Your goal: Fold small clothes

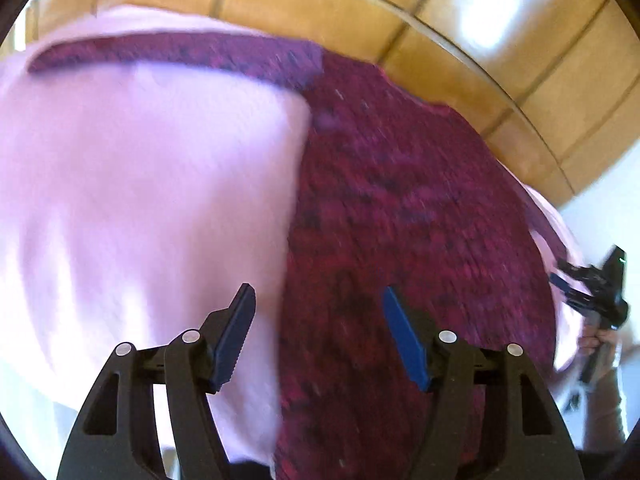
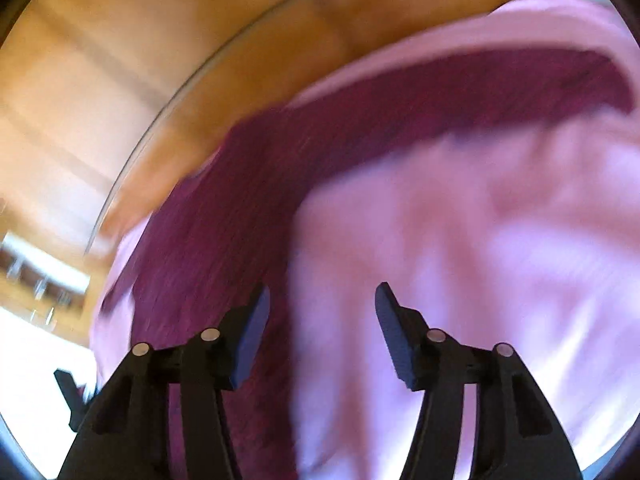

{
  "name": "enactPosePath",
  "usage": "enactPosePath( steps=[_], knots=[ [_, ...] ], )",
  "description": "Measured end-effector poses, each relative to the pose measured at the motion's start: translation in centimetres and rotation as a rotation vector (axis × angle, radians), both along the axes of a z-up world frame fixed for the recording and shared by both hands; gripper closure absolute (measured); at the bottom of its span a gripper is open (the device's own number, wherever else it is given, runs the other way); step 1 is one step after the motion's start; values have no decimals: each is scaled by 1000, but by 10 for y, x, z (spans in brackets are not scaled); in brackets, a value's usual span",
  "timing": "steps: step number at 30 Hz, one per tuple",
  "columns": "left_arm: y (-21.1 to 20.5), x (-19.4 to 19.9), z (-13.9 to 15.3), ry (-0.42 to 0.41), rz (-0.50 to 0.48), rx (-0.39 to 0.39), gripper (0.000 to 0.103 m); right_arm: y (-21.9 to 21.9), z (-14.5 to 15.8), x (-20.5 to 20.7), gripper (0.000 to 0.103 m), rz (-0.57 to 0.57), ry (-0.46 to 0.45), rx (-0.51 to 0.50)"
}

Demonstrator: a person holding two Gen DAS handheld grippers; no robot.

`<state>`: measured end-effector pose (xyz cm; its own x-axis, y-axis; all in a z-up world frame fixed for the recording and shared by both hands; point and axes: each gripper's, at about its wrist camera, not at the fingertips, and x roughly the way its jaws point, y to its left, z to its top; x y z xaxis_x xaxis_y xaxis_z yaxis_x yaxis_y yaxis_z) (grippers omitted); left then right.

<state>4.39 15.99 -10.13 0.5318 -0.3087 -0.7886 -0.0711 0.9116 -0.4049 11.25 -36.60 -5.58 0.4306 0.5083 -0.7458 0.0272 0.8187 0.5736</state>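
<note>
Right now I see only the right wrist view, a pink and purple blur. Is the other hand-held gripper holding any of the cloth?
Observer: No. The left hand-held gripper is open, with nothing between its blue pads.
Operator: What is in front of it?
Observer: The border between the pink fabric and the maroon knit.
Operator: Can you see my gripper from that side?
Observer: Yes. The right hand-held gripper is at the cloth's right edge, and a hand holds its handle.
</note>
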Motion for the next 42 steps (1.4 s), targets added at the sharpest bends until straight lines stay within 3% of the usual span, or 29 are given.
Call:
enactPosePath(
  steps=[3, 4, 5, 7, 9, 11, 14, 17, 20, 21, 23, 25, 27, 30, 33, 38, 39, 40, 42],
  knots=[
    [-14, -9, -6, -10, -45, 61, 58, 24, -10, -16, 76, 69, 25, 18],
    [-15, -9, -7, -14, -52, 73, 77, 29, -12, -19, 85, 80, 31, 4],
    [-13, -9, -6, -16, -50, 55, 83, 34, -11, -24, 86, 88, 30, -42],
    [-8, -12, -1, -28, -42, 34, 86, 38, 2, -31, 90, 96, 0, -75],
    [-5, -16, 5, -37, -56, 65, 88, 38, 21, -36, 91, 114, -60, -114],
    [-6, -18, 0, -16, -63, 88, 88, 41, 21, -37, 91, 136, -62, -173],
    [-12, -17, -4, -10, -70, 119, 85, 43, -6, -31, 92, 160, 13, -272],
    [-9, -15, 4, -17, -46, 120, 77, 35, -5, -30, 91, 130, 15, -222],
    [-3, -10, 22, -90, -2, 114, 65, 20, -3, -28, 75, 107, 10, -189],
    [-4, -7, 28, -112, 7, 111, 63, 10, -1, -26, 67, 68, -4, -160],
    [-12, 3, 41, -163, 0, 101, 59, -11, 4, -24, 65, -32, -34, -96],
    [-25, 14, 46, -195, -27, 101, 48, -57, 9, -15, 57, -195, -76, -17],
    [-44, 30, 44, -204, -67, 96, 46, -102, 7, -4, 55, -355, -89, 28],
    [-79, 52, 33, -185, -145, 119, 46, -169, -8, 13, 55, -584, -79, 119],
    [-105, 67, 20, -160, -194, 142, 46, -214, -23, 31, 56, -738, -71, 166],
    [-121, 77, 4, -120, -233, 163, 46, -249, -51, 65, 57, -860, -24, 229],
    [-121, 79, 0, -110, -233, 171, 45, -253, -54, 72, 63, -874, -4, 193],
    [-120, 79, -2, -107, -231, 172, 45, -258, -59, 81, 78, -885, 21, 130],
    [-118, 83, -5, -102, -221, 162, 45, -260, -62, 91, 89, -874, 42, 58]
  ],
)
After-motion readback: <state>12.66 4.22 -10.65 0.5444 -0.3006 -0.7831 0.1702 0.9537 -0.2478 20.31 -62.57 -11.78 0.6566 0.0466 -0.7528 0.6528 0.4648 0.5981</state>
